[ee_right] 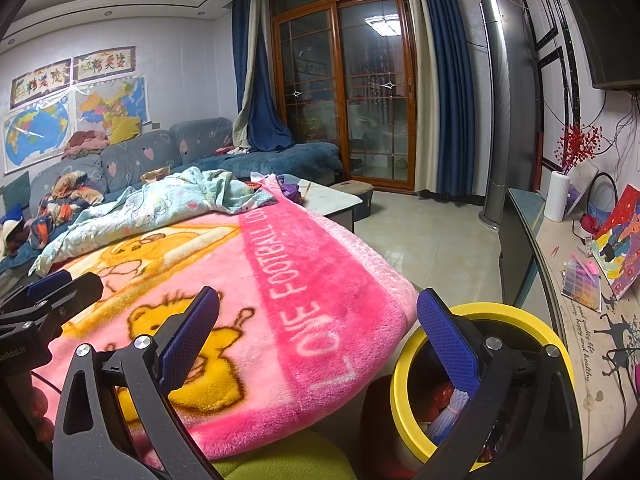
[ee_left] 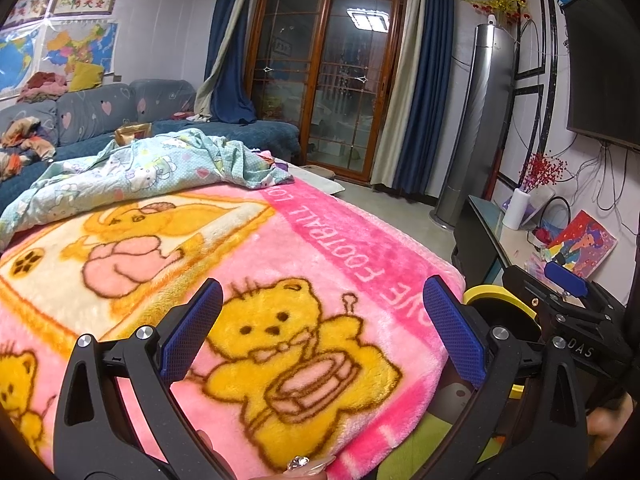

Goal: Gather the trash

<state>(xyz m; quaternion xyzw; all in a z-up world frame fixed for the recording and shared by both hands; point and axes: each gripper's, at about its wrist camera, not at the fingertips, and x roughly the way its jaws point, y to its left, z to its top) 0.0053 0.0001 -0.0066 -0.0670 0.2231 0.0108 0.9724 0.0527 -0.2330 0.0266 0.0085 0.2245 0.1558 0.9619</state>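
A yellow-rimmed trash bin [ee_right: 404, 364] stands on the floor at the right of the pink blanket [ee_right: 304, 280]; red and white-blue trash lies inside it [ee_right: 448, 404]. Its rim also shows in the left wrist view [ee_left: 500, 294]. My right gripper [ee_right: 318, 330] is open and empty, its right finger above the bin's mouth. My left gripper [ee_left: 322, 320] is open and empty, hovering over the pink bear blanket [ee_left: 280, 280]. The right gripper's body shows at the right of the left wrist view [ee_left: 568, 308]. No loose trash shows on the blanket.
A light-blue quilt [ee_left: 140, 176] lies crumpled at the blanket's far end. A blue sofa [ee_right: 160, 152] with clothes runs along the left. A TV cabinet [ee_right: 568, 280] with a vase, a painting and boxes stands at the right. A green cushion [ee_right: 280, 460] sits below.
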